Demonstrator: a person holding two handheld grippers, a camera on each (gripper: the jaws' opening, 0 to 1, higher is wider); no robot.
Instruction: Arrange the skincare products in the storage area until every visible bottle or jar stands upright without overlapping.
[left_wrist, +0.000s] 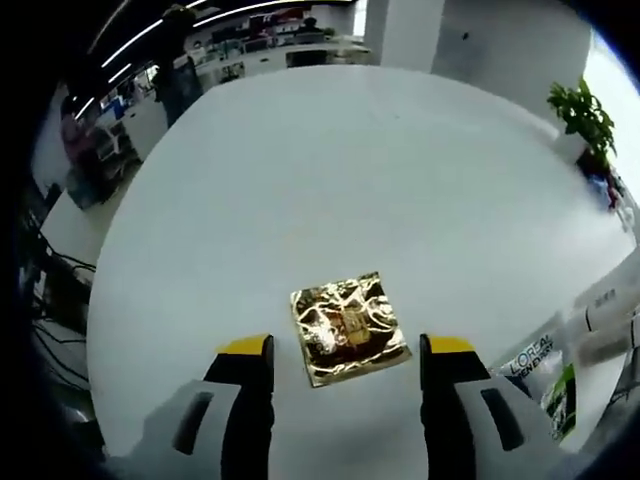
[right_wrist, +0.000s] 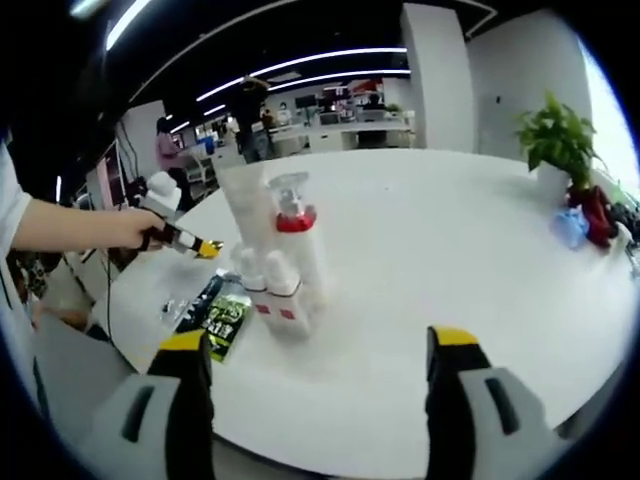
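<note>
On the white table (left_wrist: 300, 180) lies a square gold-foil box (left_wrist: 348, 328), flat, just beyond my left gripper (left_wrist: 348, 348), which is open with the box between and ahead of its yellow-tipped jaws. In the right gripper view a cluster of white skincare bottles stands upright: a tall tube (right_wrist: 243, 212), a pump bottle with a red collar (right_wrist: 297, 240) and two small red-banded bottles (right_wrist: 282, 296). My right gripper (right_wrist: 318, 345) is open and empty, short of the cluster. A hand holds the left gripper (right_wrist: 190, 243) to the left of the bottles.
A L'Oreal pack (left_wrist: 530, 362) and a green-black sachet (left_wrist: 562, 398) lie right of the gold box; the sachets (right_wrist: 215, 315) lie flat beside the bottles. A potted plant (right_wrist: 553, 135) and blue and red items (right_wrist: 583, 220) sit at the far right. People and desks stand beyond.
</note>
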